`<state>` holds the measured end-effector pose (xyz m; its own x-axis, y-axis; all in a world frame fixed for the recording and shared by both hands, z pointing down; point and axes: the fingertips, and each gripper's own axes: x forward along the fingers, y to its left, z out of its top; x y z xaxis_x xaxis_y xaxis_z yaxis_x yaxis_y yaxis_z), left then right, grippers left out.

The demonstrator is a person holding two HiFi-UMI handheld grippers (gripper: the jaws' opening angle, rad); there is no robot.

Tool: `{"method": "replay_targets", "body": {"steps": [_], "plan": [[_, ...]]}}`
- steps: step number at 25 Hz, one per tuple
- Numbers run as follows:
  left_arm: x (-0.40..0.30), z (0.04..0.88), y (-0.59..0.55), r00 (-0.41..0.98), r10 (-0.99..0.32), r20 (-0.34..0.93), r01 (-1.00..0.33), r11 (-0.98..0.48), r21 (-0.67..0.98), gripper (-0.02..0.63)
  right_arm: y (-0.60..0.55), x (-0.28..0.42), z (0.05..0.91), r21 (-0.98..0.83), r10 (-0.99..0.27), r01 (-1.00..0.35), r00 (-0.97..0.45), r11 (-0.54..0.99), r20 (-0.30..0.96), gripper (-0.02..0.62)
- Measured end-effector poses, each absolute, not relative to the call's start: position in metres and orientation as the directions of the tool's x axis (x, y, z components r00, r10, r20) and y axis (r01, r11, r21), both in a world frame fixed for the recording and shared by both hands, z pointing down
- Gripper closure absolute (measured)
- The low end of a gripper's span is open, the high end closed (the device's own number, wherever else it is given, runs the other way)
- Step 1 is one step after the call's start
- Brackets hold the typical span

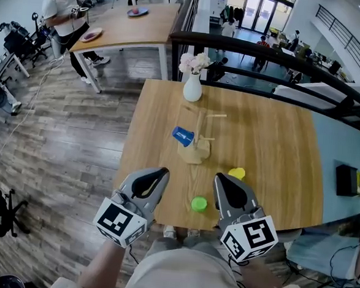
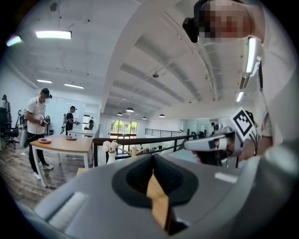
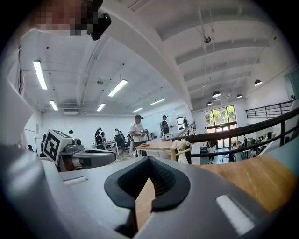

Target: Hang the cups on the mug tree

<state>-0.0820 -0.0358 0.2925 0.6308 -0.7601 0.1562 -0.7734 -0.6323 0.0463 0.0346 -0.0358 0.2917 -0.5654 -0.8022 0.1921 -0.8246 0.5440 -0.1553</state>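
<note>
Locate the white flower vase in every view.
Head view: the vase stands above centre.
Left gripper view: the vase is small, left of centre and below mid-height.
Right gripper view: the vase is right of centre and below mid-height.
Shared landmark: the black railing just behind it.

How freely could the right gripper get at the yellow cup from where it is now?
Probably yes: the yellow cup lies on the table close by the tip of the right gripper, with nothing between them. Its jaws are shut, though, and would need to open first.
</note>
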Motion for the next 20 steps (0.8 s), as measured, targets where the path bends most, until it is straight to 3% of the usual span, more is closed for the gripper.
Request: {"method": "replay_targets", "body": {"steps": [15, 20], "plan": [[-0.079, 0.293, -0.052, 0.626, -0.762, 0.165, -0.777, -0.627, 0.055, 0.604, -0.044, 0.041, 0.281, -0.155, -0.806, -0.813, -0.579, 0.561, 0.125, 0.591], [-0.084, 0.3, -0.068, 0.617, -0.772, 0.155, -0.786, -0.613, 0.075, 0.603, -0.049, 0.033, 0.285, -0.134, -0.79, -0.799, -0.601, 0.587, 0.124, 0.511]]}}
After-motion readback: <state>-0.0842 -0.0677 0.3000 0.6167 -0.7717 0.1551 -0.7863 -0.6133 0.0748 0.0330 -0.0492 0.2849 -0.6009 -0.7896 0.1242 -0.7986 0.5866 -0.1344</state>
